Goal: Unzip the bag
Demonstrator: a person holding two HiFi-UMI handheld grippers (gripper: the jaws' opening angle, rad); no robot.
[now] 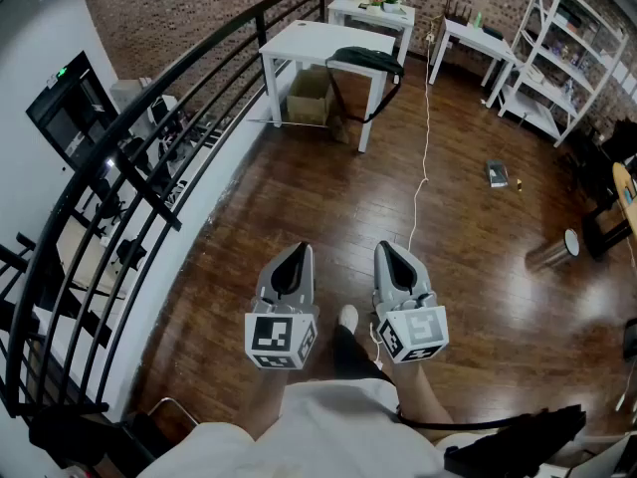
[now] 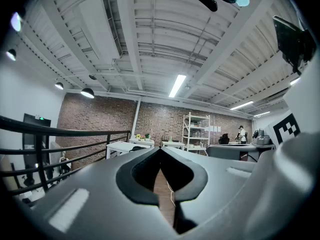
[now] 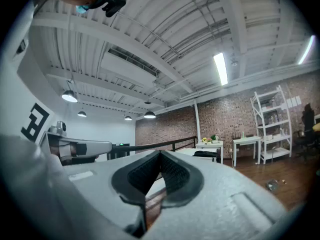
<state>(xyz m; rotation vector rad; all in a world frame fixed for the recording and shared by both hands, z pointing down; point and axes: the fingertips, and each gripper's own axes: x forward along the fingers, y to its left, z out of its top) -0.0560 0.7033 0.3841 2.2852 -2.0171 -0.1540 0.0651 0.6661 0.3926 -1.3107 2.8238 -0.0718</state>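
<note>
Head view looked down on a dark wooden floor [image 1: 468, 237] in a brick-walled loft, with a black railing [image 1: 169, 98] curving along the left edge and white shelves [image 1: 562, 53] at the far right. Open floor stretched ahead, crossed by a white cable [image 1: 425, 147]. The black bag [image 1: 366, 61] lay on a white table [image 1: 299, 40] near the far wall, well apart from both tools. The left gripper [image 1: 296, 252] and right gripper [image 1: 391, 252] sat side by side close to the person's body, each with jaws pressed together on nothing.
</note>
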